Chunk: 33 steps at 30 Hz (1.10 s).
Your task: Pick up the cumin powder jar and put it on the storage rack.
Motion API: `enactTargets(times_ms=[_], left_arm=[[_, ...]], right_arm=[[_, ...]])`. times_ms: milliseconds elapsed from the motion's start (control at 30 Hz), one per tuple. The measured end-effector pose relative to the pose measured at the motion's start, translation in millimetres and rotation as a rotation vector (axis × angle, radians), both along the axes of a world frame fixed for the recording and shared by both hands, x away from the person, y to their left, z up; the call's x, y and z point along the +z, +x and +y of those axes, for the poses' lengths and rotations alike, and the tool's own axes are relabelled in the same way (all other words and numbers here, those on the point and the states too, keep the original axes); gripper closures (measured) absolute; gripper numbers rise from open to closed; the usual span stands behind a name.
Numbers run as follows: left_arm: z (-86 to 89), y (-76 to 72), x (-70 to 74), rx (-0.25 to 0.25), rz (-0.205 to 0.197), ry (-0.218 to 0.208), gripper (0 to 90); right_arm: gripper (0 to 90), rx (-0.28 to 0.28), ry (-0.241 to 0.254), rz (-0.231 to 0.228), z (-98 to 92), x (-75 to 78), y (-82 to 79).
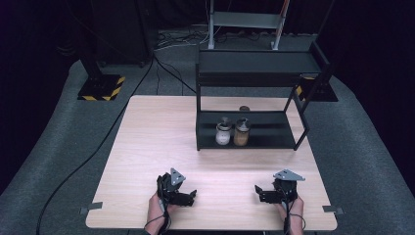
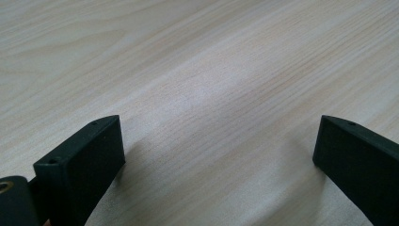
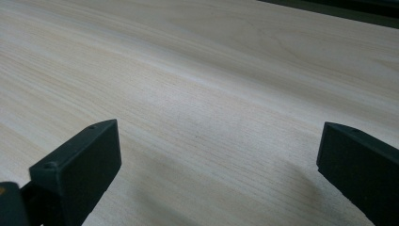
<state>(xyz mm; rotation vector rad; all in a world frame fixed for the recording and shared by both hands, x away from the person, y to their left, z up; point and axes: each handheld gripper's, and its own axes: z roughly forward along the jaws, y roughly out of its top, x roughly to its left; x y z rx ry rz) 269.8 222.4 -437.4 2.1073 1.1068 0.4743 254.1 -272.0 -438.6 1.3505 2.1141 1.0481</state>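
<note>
Jaws stand wide apart on both the left hand-held gripper [image 1: 192,196] and the right hand-held gripper [image 1: 258,192], each low over the pale wooden counter [image 1: 161,142] near its front edge, gripping nothing. Well beyond them, a white-filled glass jar [image 1: 223,132] and a brown-filled glass jar [image 1: 241,132] stand side by side on the black metal shelf rack's [image 1: 274,131] lower level, perhaps touching.

Behind the 2 front jars on the black metal shelf rack's [image 1: 254,132] lower tier, a 3rd jar with a brown lid [image 1: 244,108] peeks out, its body hidden. The white-filled glass jar [image 1: 223,133] and the tan-filled glass jar [image 1: 241,133] are too small to read any label. Down at the bottom edge, both forearms are cut off. In the left gripper view, the left black two-jaw gripper [image 2: 219,155] has both jaws cropped by the frame; same for the right black two-jaw gripper [image 3: 219,157] in its own view.
</note>
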Motion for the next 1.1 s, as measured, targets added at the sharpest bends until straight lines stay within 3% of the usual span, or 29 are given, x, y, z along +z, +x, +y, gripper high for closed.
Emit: enactTargets(times_ms=[1100], left_arm=[[-0.9, -1.1, -0.2, 0.007, -0.005, 0.004, 2.0]], right_arm=[[0.1, -0.044, -0.023, -0.055, 8.7, -4.2, -11.2]])
